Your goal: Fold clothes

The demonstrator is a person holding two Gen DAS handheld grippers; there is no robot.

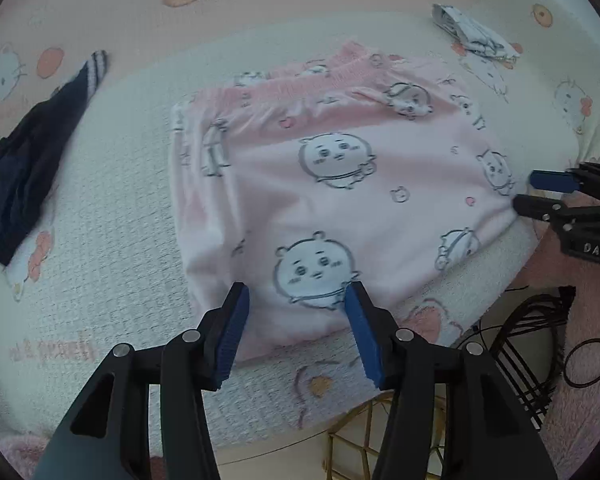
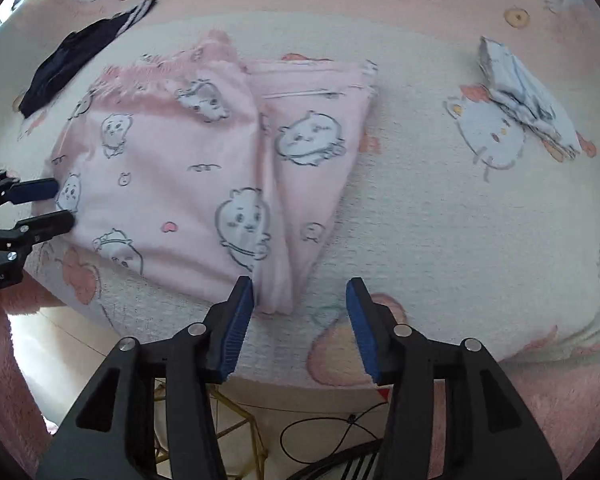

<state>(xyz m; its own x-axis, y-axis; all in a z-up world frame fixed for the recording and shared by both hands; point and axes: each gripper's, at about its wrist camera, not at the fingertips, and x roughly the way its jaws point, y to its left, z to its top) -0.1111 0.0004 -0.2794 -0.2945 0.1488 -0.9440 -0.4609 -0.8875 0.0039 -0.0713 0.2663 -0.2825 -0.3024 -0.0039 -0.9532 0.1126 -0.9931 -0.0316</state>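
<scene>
The pink pyjama trousers lie folded on the cartoon-print bed sheet, waistband at the far side. The left tool hangs over their near edge, jaws apart with nothing clamped; the right tool is likewise spread and empty — its left pad just beside the folded corner. A dark garment and a small folded cloth lie well apart.

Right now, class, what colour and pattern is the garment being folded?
Pale pink garment printed with white cartoon animal faces outlined in grey; clearest in the left wrist view.
</scene>
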